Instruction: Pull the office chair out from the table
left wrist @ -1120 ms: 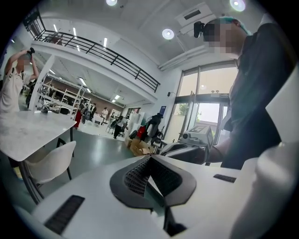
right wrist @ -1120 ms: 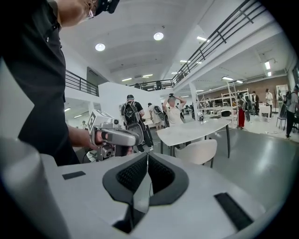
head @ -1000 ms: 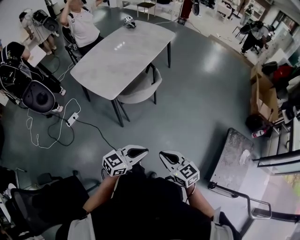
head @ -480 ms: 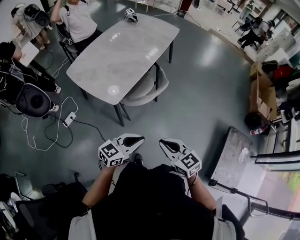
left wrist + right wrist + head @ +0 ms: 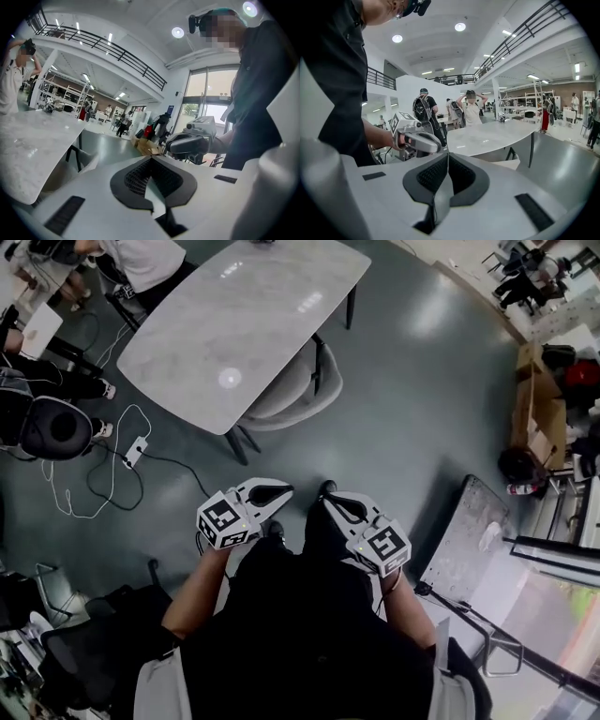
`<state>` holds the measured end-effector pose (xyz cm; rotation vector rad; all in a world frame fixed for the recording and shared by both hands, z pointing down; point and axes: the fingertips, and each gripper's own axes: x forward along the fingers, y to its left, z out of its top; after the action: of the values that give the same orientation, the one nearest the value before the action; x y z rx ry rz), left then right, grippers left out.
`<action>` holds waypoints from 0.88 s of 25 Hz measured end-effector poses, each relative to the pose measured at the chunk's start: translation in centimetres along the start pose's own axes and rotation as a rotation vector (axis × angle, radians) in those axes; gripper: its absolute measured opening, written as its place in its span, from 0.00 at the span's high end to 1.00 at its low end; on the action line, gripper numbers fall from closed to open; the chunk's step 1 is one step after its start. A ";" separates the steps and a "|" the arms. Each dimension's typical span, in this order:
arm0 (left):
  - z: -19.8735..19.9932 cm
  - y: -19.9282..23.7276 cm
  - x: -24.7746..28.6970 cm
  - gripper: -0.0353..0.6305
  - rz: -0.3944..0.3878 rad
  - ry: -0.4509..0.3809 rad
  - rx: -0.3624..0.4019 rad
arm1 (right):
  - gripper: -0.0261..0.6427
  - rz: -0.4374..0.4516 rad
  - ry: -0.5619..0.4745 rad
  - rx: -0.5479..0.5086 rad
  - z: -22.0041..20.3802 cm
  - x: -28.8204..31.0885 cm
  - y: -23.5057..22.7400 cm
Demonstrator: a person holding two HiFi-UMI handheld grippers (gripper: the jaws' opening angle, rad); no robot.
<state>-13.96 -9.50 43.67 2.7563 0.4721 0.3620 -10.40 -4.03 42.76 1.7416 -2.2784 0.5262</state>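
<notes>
1. At the far left we see a white power strip [image 5: 134, 452] on the grey floor [image 5: 412, 409], with its cable looping beside it.
2. Next comes the pale marble counter [image 5: 216, 324], running slantwise across the top of the head view.
3. The office chair [image 5: 300, 390], a grey shell on dark legs, sits tucked in at the counter's long near edge. Its seat is partly under the top, and it is well apart from both grippers.
4. Our left gripper [image 5: 279, 489] is held in front of our body and points toward the counter. In the left gripper view its fingers [image 5: 136, 178] are pressed together with nothing between them.
5. Just right of it, our right gripper [image 5: 328, 499] is held alongside. Its fingers [image 5: 431, 176] are likewise closed on each other and empty. The counter and the chair show beyond them in the right gripper view.
6. At the far right, cardboard boxes [image 5: 534, 418] stand against the edge of the room.
</notes>
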 end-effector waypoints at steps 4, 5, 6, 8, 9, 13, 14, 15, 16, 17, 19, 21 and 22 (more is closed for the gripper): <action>0.8 4.2 3.0 0.93 0.064 0.019 -0.047 | 0.93 0.059 -0.007 0.004 1.2 1.6 -5.1; 1.3 5.1 4.0 0.93 0.080 0.019 -0.057 | 0.93 0.074 -0.006 0.000 1.5 1.8 -6.5; 1.9 6.0 5.0 0.93 0.094 0.019 -0.063 | 0.93 0.089 -0.002 -0.011 1.8 1.9 -7.9; 3.2 7.6 7.1 0.93 0.120 0.029 -0.062 | 0.93 0.113 0.011 -0.037 2.2 2.1 -10.7; 3.7 8.4 8.1 0.93 0.131 0.040 -0.055 | 0.93 0.125 0.014 -0.041 2.5 2.1 -12.0; 5.6 11.2 11.4 0.93 0.179 0.068 -0.046 | 0.93 0.175 0.015 -0.056 3.3 2.3 -15.9; 5.9 11.8 12.0 0.93 0.193 0.072 -0.049 | 0.93 0.185 0.015 -0.057 3.3 2.3 -16.7; 6.1 12.3 12.5 0.93 0.207 0.077 -0.050 | 0.93 0.195 0.015 -0.051 3.2 2.3 -17.5; 6.4 12.8 12.9 0.93 0.221 0.083 -0.047 | 0.93 0.204 0.018 -0.043 3.1 2.3 -18.2; 6.7 13.3 13.3 0.93 0.233 0.091 -0.043 | 0.93 0.212 0.024 -0.035 2.9 2.4 -19.0; 7.1 14.1 13.8 0.93 0.253 0.105 -0.034 | 0.93 0.223 0.050 -0.030 2.3 2.9 -20.4; 7.0 14.9 13.9 0.93 0.263 0.112 -0.040 | 0.93 0.228 0.079 -0.034 1.6 3.5 -21.3; 6.7 15.2 13.9 0.93 0.264 0.115 -0.048 | 0.93 0.230 0.091 -0.036 1.3 4.0 -21.6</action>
<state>4.98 -19.93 45.53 2.7651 0.1224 0.5884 9.37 -13.09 46.21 1.4167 -2.4208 0.5908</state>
